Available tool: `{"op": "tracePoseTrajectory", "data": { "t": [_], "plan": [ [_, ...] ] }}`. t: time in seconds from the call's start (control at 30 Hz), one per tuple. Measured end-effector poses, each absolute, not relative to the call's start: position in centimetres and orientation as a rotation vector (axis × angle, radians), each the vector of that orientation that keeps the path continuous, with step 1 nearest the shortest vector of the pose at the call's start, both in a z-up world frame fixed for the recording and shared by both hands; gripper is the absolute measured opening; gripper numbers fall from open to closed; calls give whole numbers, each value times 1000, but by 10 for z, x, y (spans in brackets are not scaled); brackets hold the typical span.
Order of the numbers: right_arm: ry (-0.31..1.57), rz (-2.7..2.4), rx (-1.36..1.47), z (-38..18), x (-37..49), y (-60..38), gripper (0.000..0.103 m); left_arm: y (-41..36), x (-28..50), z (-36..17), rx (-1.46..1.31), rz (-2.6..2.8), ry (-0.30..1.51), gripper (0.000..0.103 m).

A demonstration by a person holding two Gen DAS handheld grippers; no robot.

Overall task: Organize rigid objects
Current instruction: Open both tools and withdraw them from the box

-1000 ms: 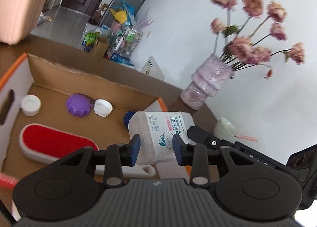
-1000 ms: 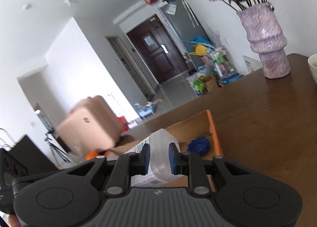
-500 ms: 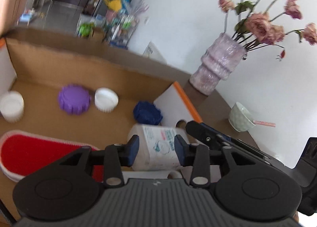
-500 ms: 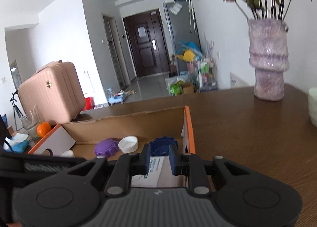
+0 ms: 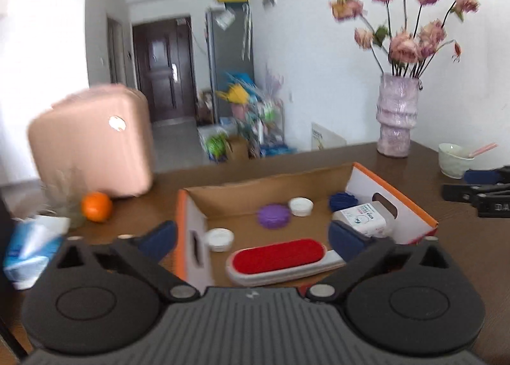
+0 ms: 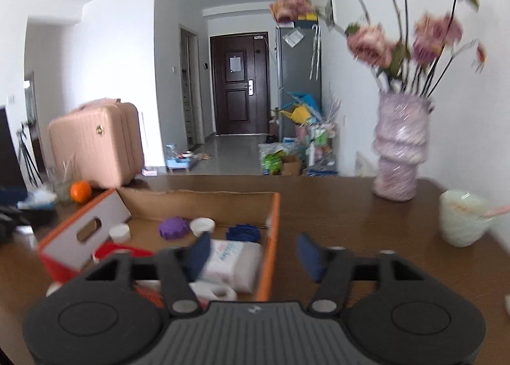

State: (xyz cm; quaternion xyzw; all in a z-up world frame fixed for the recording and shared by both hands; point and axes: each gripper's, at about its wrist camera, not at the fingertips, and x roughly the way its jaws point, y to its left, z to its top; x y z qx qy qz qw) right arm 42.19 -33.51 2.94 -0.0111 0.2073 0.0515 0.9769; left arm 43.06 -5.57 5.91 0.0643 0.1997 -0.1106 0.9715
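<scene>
A cardboard box with orange edges sits on the brown table. In it lie a white plastic bottle on its side at the right end, a red lint brush, a purple cap, two white caps and a blue cap. My left gripper is open and empty, above the box's near side. My right gripper is open and empty, straddling the box's right wall, with the bottle just beyond its left finger.
A purple vase of flowers and a pale green bowl stand on the table at the right. An orange, a tissue pack and a pink suitcase are at the left.
Both grippers opened and let go of the white bottle, which now lies in the box. Both pulled back and up from it.
</scene>
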Motion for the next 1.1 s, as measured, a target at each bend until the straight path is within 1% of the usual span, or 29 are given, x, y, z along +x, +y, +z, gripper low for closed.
{"op": "tracePoseTrajectory", "data": {
  "t": [0.03, 0.13, 0.4, 0.57, 0.7, 0.87, 0.97, 1.1],
  "plan": [
    [412, 99, -50, 32, 412, -334, 86, -50, 418, 61, 138, -222, 379, 103],
    [413, 77, -101, 40, 381, -333, 87, -37, 389, 65, 145, -196, 369, 103],
    [373, 108, -96, 66, 307, -317, 90, -10, 320, 85, 79, -182, 321, 103],
    [346, 142, -98, 73, 262, -302, 92, -2, 279, 87, 69, -163, 306, 103],
    [347, 171, -75, 64, 225, -295, 93, 9, 242, 76, -6, -169, 343, 103],
    [364, 161, -71, 33, 172, -283, 93, 25, 176, 39, -107, -107, 336, 103],
    [392, 172, -73, 12, 140, -276, 93, 18, 143, 28, -41, -68, 359, 103],
    [407, 205, -60, 2, 109, -274, 93, 5, 103, 35, 99, -68, 292, 103]
  ]
}}
